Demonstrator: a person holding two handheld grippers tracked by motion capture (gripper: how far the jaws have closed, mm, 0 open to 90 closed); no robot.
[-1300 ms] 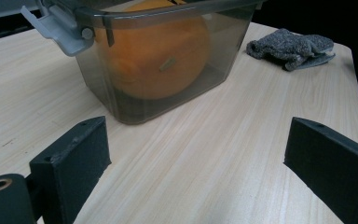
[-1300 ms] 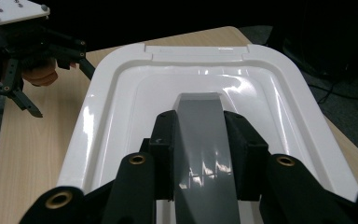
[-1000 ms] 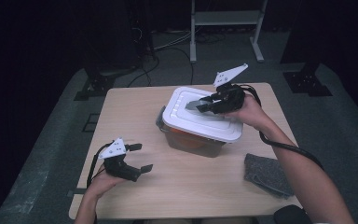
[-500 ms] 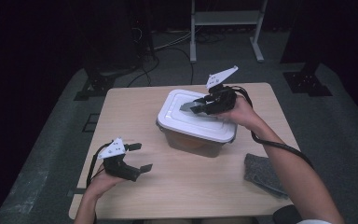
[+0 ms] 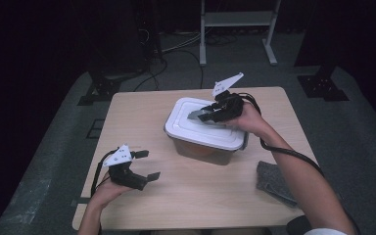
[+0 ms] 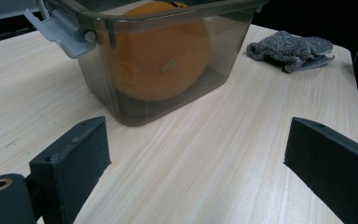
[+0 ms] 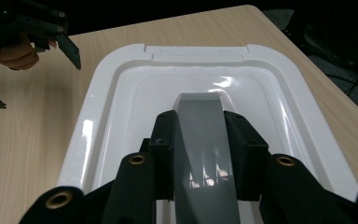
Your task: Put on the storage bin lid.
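A clear plastic box (image 5: 215,152) stands mid-table with a round orange thing (image 6: 168,56) inside it. Its white lid (image 5: 191,131) lies over the box's top, and I cannot tell whether it is pressed home. My right gripper (image 5: 203,116) is shut on the lid's grey handle (image 7: 205,135), one black pad on each side of it. My left gripper (image 5: 149,165) rests open near the table's front left, its jaws wide apart with bare wood between them (image 6: 198,149). It points at the box from a short way off.
A grey cloth (image 5: 274,181) lies on the table's front right, beside the right forearm. A grey latch (image 6: 56,28) hangs from the box's near end. The wooden table (image 5: 142,112) is bare to the left of the box. Dark floor, cables and stands surround it.
My right gripper has carried the lid a little to the left and down onto the box. The left gripper has stayed where it was.
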